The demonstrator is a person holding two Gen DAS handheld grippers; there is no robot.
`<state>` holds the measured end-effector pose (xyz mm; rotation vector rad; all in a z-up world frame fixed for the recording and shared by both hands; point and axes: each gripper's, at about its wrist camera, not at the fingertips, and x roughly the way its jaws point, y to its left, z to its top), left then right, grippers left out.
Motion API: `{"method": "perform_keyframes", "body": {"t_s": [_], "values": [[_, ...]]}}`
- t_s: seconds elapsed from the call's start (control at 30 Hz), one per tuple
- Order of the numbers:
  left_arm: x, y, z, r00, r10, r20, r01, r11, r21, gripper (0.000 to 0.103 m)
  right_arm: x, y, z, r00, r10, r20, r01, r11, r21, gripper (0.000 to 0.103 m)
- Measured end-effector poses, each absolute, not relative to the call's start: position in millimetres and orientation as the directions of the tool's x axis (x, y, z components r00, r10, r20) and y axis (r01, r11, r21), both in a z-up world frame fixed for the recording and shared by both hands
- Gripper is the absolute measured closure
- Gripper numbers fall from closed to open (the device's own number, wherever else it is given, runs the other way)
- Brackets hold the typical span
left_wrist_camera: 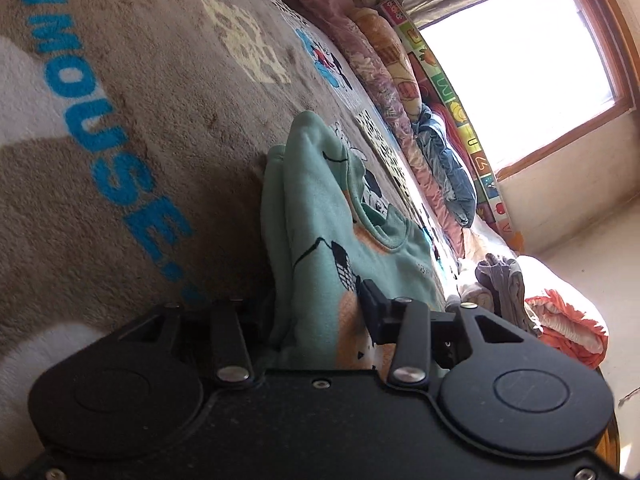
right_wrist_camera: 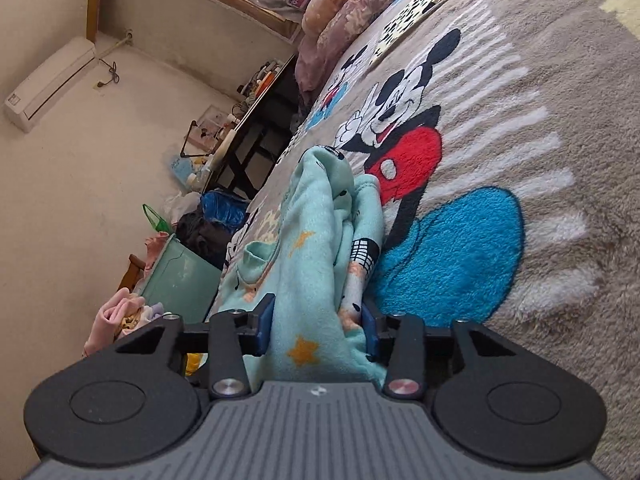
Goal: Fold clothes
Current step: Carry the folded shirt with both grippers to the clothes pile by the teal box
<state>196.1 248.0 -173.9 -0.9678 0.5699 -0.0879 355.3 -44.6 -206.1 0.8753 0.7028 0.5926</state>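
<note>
Both grippers I hold pinch one mint-green printed top (left_wrist_camera: 320, 216), which lies bunched on the grey cartoon blanket (left_wrist_camera: 140, 80). My right gripper (right_wrist_camera: 318, 328) clamps a thick gather of fleece between its blue pads. My left gripper (left_wrist_camera: 320, 320) seems closed on the hem, though one finger is hidden. From both, the garment's long axis runs straight ahead.

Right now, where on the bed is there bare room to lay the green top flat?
Bare blanket lies open beside the green top, around the blue lettering, and over the blue patch below the mouse picture. It is crowded along the window side: rolled quilts and a clothes heap.
</note>
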Motion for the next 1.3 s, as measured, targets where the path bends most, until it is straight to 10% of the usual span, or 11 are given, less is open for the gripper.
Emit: {"method": "perform_keyframes", "body": {"t_s": [0.63, 0.83, 0.97, 1.1, 1.3], "values": [[47, 339, 36, 0.996, 0.080, 0.041, -0.028, 0.707, -0.707, 0.068, 382, 112, -19, 0.333, 0.928, 0.166, -0.531, 0.039, 0.846, 0.063], [33, 408, 47, 0.980, 0.190, 0.056, -0.090, 0.681, -0.727, 0.068, 394, 211, 17, 0.186, 0.952, 0.243, -0.553, -0.103, 0.827, 0.063], [30, 450, 43, 0.964, 0.263, 0.039, -0.149, 0.657, -0.739, 0.069, 409, 259, -1, 0.160, 0.964, 0.210, -0.500, -0.104, 0.860, 0.063], [62, 479, -40, 0.933, 0.274, -0.235, -0.347, 0.497, -0.796, 0.069, 423, 299, -71, 0.213, 0.964, -0.160, -0.398, 0.235, 0.887, 0.065], [67, 476, -56, 0.939, 0.266, -0.218, -0.325, 0.482, -0.814, 0.067, 411, 289, -81, 0.271, 0.952, -0.140, -0.400, 0.244, 0.884, 0.063]]}}
